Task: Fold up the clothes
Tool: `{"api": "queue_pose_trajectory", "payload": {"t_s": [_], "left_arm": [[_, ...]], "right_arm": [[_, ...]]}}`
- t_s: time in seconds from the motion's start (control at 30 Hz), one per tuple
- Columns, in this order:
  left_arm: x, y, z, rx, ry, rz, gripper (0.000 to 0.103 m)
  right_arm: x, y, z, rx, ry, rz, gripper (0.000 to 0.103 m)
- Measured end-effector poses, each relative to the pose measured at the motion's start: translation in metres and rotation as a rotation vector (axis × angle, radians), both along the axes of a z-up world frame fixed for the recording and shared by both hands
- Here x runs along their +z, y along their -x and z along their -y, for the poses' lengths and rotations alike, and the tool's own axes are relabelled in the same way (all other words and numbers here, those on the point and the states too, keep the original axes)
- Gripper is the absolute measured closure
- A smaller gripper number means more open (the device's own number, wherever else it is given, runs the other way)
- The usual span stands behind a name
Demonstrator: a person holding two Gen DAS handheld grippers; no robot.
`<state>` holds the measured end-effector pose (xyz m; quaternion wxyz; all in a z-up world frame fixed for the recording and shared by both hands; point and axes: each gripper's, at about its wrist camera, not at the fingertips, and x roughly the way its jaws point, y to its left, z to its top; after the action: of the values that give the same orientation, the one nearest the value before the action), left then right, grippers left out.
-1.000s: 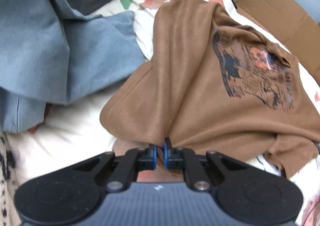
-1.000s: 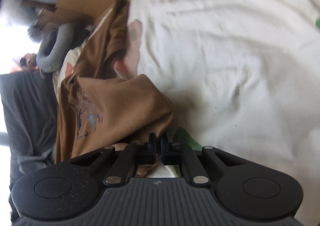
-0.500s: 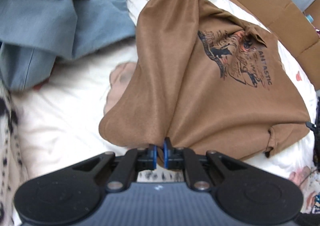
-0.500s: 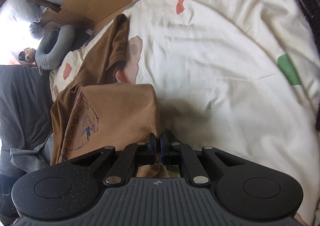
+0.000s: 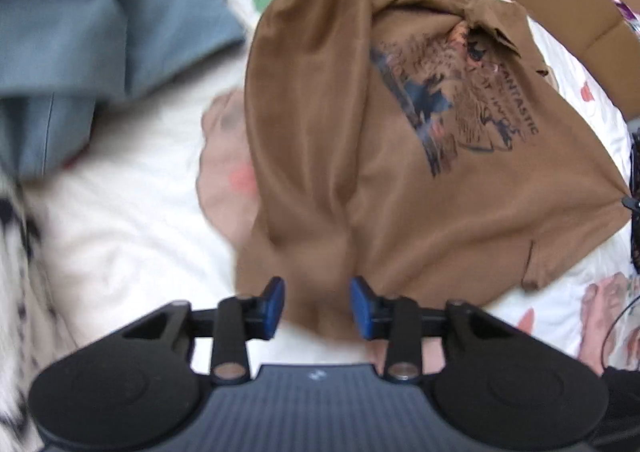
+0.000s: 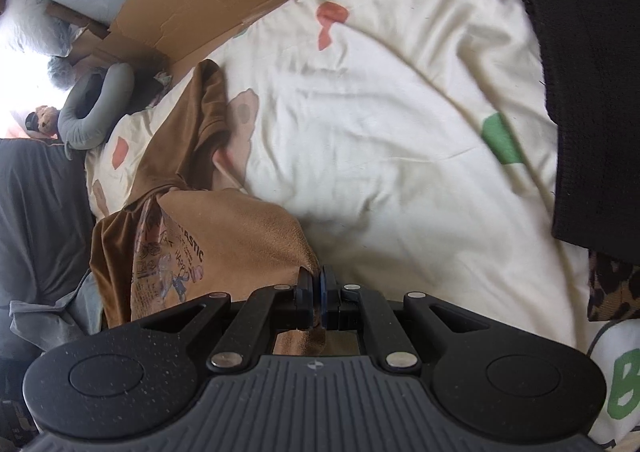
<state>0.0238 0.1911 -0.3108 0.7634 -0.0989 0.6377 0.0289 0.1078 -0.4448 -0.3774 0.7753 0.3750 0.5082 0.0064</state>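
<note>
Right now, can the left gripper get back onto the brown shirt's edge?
Probably yes. The left gripper has its jaws opening with a fold of the brown shirt between the pads, nothing covering it. The right gripper is clamped on another corner, so the cloth stays lifted.

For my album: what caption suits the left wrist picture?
Left gripper opening, brown T-shirt between its jaws, on a white bedsheet.

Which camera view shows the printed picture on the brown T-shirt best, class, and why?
The left wrist view. There the brown T-shirt faces the camera and its printed picture lies spread out, lettering included. The right wrist view catches that print only edge-on, squeezed between folds beside the shut right claw.
</note>
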Motion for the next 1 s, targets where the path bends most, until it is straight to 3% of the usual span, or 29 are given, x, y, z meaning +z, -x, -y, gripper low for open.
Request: {"api": "queue_pose_trajectory", "payload": {"t_s": [0.1,0.2,0.3,0.5,0.83,0.87,0.93,0.97,1.0], "left_arm": [[-0.004,-0.029,0.003,-0.016,-0.025,0.048,0.053],[-0.004,-0.067,0.006,-0.036,-0.054,0.098,0.052],[-0.003,-0.098,0.007,-0.075,-0.075,0.153,0.038],[-0.015,-0.147,0.006,-0.103,-0.094,0.225,0.026],[-0.051,-0.214,-0.023,-0.037,-0.161,0.337,0.020],[-0.054,-0.220,-0.025,-0.034,-0.161,0.345,0.020],[-0.060,-0.230,-0.027,-0.024,-0.156,0.352,0.019],[-0.063,-0.234,-0.028,-0.017,-0.150,0.353,0.019],[-0.065,-0.237,-0.028,-0.010,-0.140,0.353,0.019]], "right_arm": [[-0.001,0.000,0.000,-0.001,0.005,-0.005,0.102],[0.002,-0.001,-0.002,0.004,0.013,-0.004,0.102],[0.005,-0.001,-0.002,0.011,0.016,0.000,0.102],[0.003,-0.001,-0.002,0.016,0.017,-0.008,0.102],[-0.011,-0.004,-0.011,0.065,0.062,-0.034,0.099],[-0.013,-0.004,-0.012,0.065,0.071,-0.040,0.096],[-0.021,-0.006,-0.016,0.075,0.105,-0.075,0.077],[-0.025,-0.006,-0.017,0.079,0.114,-0.079,0.062],[-0.028,-0.007,-0.019,0.084,0.124,-0.084,0.058]]}}
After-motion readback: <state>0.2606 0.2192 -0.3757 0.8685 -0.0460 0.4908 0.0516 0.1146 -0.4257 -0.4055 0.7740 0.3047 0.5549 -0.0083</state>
